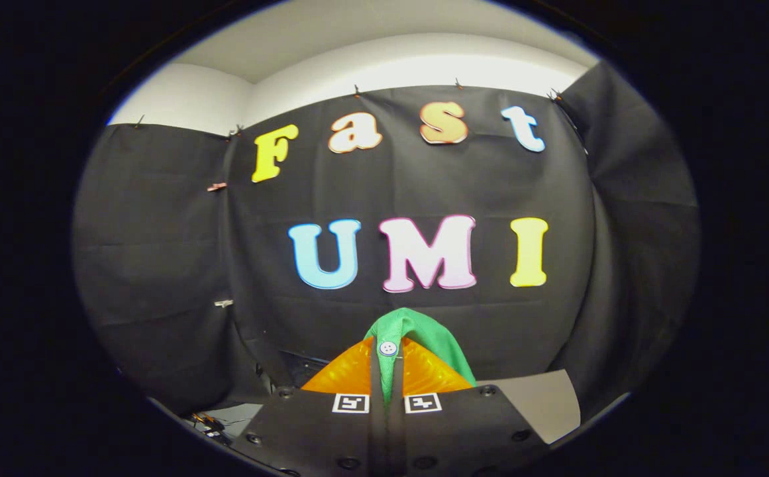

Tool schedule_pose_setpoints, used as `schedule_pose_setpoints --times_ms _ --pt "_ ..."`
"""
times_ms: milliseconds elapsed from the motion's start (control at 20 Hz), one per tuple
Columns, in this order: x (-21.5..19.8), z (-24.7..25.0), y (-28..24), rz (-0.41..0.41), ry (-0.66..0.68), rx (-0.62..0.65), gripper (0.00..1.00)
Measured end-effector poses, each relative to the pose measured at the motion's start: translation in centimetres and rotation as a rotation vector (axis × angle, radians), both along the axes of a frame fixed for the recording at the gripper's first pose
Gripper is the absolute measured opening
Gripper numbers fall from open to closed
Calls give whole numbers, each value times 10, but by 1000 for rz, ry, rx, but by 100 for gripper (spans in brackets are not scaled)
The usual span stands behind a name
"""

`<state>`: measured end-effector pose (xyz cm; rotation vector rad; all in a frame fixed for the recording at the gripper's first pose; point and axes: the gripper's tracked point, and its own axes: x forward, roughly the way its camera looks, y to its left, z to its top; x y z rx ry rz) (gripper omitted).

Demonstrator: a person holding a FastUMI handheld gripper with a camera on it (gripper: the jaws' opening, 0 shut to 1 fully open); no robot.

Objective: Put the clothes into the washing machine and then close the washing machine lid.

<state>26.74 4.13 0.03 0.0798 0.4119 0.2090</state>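
Green cloth garment (424,334) w/ button (388,348), pinched between tool (387,358) fingers.

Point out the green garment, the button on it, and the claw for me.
green garment (438,344), gripper view, on its fold above the fingers.
button (388,348), gripper view, on its face.
claw (387,354), gripper view, midway between the fingertips, shut on the garment.

Gripper (387,361) clamped on green buttoned garment (424,334).

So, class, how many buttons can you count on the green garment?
1. One pale button sits on the green garment, pinched between the fingers of the gripper. Folds may hide others.
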Motion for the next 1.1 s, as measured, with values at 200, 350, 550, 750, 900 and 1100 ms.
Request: schedule_pose_setpoints --times_ms 200,350,550,750,900,1100 --pt "-4 -9 54 80 14 39 5" --pt "-4 -21 93 140 41 64 5" --pt "-3 -47 142 229 71 80 5" --pt "0 -80 182 329 101 104 5" --pt "1 -113 196 385 123 118 5" --pt "9 -167 201 409 187 137 5"
